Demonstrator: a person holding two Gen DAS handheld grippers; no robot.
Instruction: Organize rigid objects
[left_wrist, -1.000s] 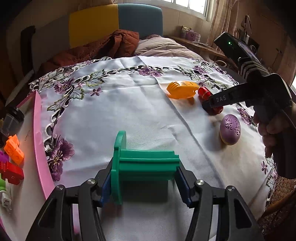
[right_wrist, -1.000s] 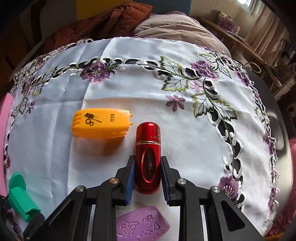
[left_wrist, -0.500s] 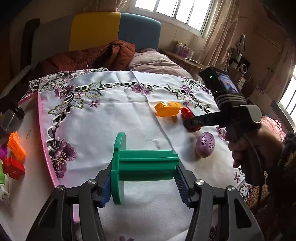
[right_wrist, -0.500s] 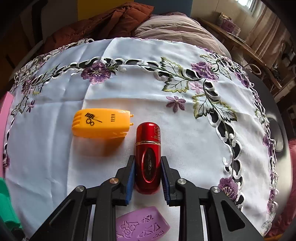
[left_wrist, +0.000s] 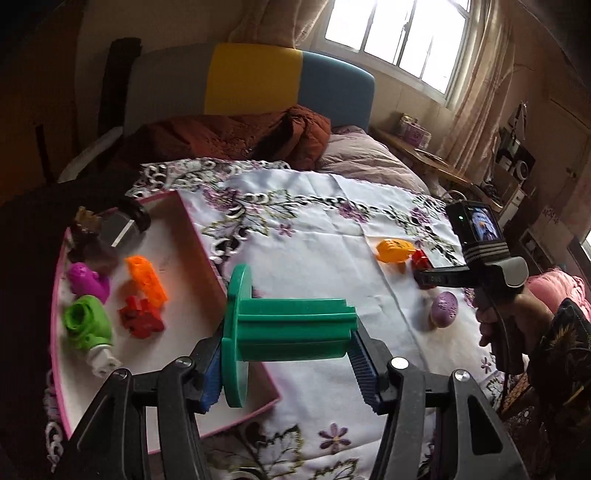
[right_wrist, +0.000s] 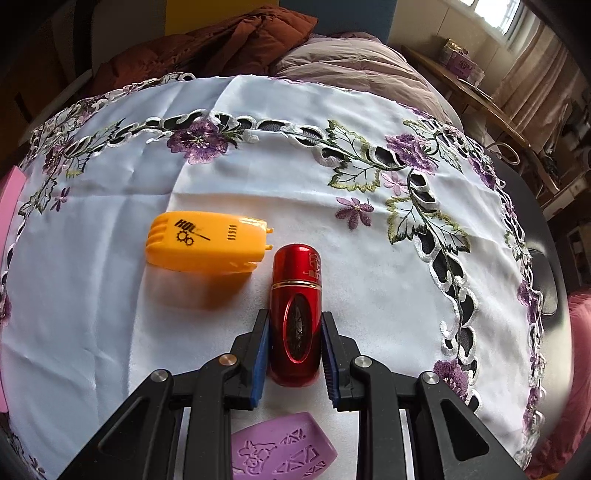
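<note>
between the left tongs sits the clenched green spool; the right tongs grasp the red bottle.

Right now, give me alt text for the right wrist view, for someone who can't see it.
The right gripper is shut on a red bottle lying on a white embroidered tablecloth. An orange plastic piece lies just to its left, and a purple patterned object sits below the gripper at the bottom edge.

The left gripper clamps a green spool. It is over the pink tray's edge.
</note>
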